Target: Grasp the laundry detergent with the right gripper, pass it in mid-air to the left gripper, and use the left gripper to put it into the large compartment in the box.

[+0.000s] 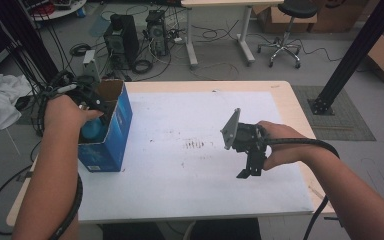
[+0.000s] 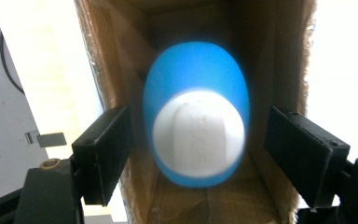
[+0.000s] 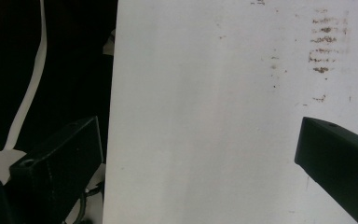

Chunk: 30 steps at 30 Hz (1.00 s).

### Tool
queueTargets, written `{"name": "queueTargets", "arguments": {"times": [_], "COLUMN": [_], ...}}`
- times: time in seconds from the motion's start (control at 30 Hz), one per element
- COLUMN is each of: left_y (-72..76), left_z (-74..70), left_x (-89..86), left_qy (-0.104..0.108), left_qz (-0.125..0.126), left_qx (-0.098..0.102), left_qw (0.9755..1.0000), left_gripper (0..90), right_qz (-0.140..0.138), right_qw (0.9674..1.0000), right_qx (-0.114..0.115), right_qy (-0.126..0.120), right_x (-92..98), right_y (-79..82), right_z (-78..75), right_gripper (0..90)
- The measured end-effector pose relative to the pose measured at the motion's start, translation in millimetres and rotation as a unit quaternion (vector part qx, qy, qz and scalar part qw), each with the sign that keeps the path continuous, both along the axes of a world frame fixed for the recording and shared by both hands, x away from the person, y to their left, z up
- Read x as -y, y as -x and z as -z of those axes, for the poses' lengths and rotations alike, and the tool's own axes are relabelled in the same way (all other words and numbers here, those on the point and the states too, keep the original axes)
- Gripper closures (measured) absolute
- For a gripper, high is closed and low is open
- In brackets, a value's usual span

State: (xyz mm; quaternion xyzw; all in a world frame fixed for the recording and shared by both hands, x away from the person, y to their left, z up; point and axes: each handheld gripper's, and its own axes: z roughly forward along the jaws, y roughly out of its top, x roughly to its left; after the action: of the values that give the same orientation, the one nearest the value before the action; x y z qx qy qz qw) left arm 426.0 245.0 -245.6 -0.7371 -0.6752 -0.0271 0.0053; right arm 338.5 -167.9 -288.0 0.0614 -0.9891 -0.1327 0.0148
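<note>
Jaws of the left hand-held gripper stand apart over the open top of a blue cardboard box, on either side of a blue egg-shaped object with a white face that lies inside the box, below the gripper. Neither pad presses on the object; a gap shows on both sides of it in the left gripper view. No earlier frame shows the motion, so only the parted stance can be told. In the high view the person's left hand holds this hand-held gripper at the box's mouth, and the blue object shows just inside the box's near wall. The box stands at the left edge of the white surface. Well to the right of the box, the right hand-held gripper hangs above the surface with its jaws wide apart and nothing between them; the right gripper view shows bare white board with brown smudges.
</note>
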Motion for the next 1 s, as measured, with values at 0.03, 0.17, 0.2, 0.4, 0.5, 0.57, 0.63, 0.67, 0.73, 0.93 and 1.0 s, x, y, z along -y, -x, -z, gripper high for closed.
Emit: {"name": "queueTargets", "arguments": {"times": [0.03, 0.17, 0.2, 0.4, 0.5, 0.57, 0.63, 0.67, 0.73, 0.93, 1.0], "left_y": [0.3, 1.3, 1.6, 3.1, 4.2, 5.2, 6.0, 6.5, 7.4, 10.4, 11.4], "left_z": [-1.4, -5.5, -6.8, -17.0, -23.2, -27.0, -29.5, -30.4, -32.8, -36.9, -38.3], "left_x": [0.1, 1.0, 1.1, 4.6, 6.2, 7.8, 8.3, 8.9, 9.2, 13.3, 15.2], "left_qy": [-0.001, -0.006, -0.005, -0.011, -0.012, -0.016, -0.016, -0.018, -0.02, -0.029, -0.029], "left_qz": [0.001, 0.004, 0.006, 0.016, 0.02, 0.022, 0.025, 0.027, 0.031, 0.041, 0.044], "left_qx": [-0.001, 0.001, 0.001, 0.005, 0.01, 0.012, 0.013, 0.014, 0.014, 0.01, 0.011], "left_qw": [1.0, 1.0, 1.0, 0.9998, 0.9997, 0.9996, 0.9995, 0.9994, 0.9992, 0.9987, 0.9985], "left_gripper": [23.2, 20.2, 19.7, 18.8, 18.3, 16.5, 16.2, 15.7, 14.8, 9.8, 9.8], "right_qz": [0.0, -0.001, -0.001, 0.001, 0.0, 0.0, 0.001, 0.001, 0.001, 0.004, 0.003], "right_qw": [1.0, 1.0, 1.0, 1.0, 1.0, 1.0, 1.0, 1.0, 1.0, 1.0, 0.9999], "right_qx": [0.0, 0.001, 0.002, 0.004, 0.004, 0.003, 0.003, 0.002, 0.002, 0.001, 0.002], "right_qy": [0.0, 0.001, 0.001, -0.004, -0.005, -0.006, -0.006, -0.006, -0.007, -0.009, -0.01], "right_x": [-0.2, -1.0, -1.1, -1.5, -1.9, -2.0, -2.0, -1.9, -1.6, -0.9, -0.8], "right_y": [0.0, 0.5, 0.4, 0.5, 0.1, -0.1, -0.1, -0.2, -0.2, -0.2, -0.2], "right_z": [0.1, 0.1, -0.2, -1.1, -0.7, -0.1, 0.6, 0.8, 1.5, 2.3, 2.4], "right_gripper": [0.3, 0.3, 0.3, 0.3, 0.2, 0.3, 0.3, 0.3, 0.3, 0.2, 0.2]}}
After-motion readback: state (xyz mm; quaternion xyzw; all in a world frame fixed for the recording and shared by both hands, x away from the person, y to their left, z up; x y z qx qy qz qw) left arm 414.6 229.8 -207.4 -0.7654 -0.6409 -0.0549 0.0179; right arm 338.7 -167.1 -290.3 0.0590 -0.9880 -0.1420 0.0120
